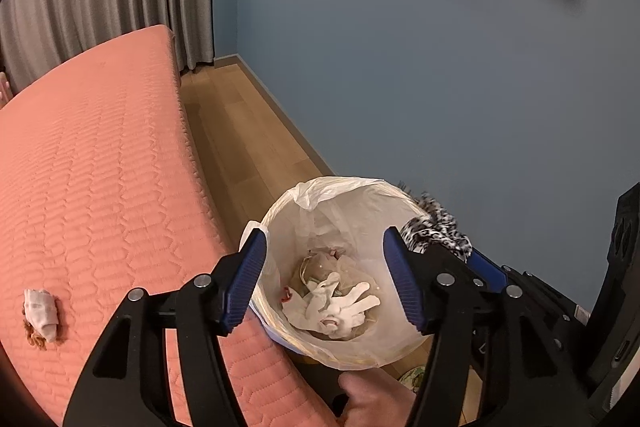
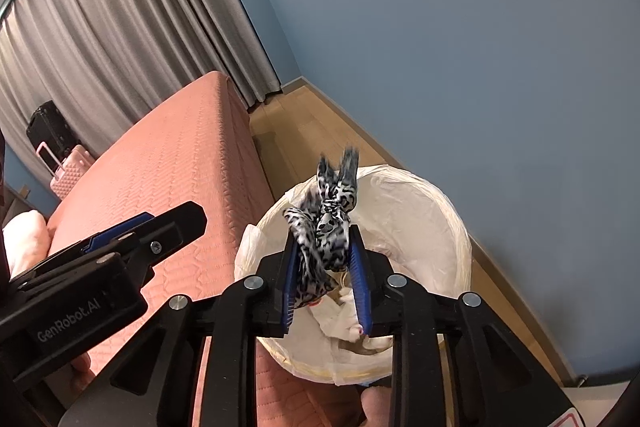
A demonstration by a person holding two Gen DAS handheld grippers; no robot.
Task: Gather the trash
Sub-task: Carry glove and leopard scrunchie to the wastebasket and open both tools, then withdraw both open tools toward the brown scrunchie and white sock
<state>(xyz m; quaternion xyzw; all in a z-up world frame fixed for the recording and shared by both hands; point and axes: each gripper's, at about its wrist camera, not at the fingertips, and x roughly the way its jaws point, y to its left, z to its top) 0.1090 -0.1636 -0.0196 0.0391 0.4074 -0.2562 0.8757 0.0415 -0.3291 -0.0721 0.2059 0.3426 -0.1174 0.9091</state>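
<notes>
right gripper (image 2: 326, 267): our jaws are clamped on a leopard-print cloth scrap (image 2: 326, 227), knot and loose ends sticking out past the tips.
left gripper (image 1: 324, 279): jaws spread wide, nothing between them.
bin (image 1: 280, 211): white liner, directly ahead of and below both jaw pairs; white gloves (image 1: 340, 303) and wrappers already at the bottom.
step: we read this as the drop, scrap held over the bin mouth.
next: we spread the right jaws; cloth is limp, may snag on a pad or drape over the rim, so keep it centred.
remaining: wadded tissue (image 1: 40, 311) on the bed (image 1: 100, 167), well off to the left of the left jaws; likely our next pick.
</notes>
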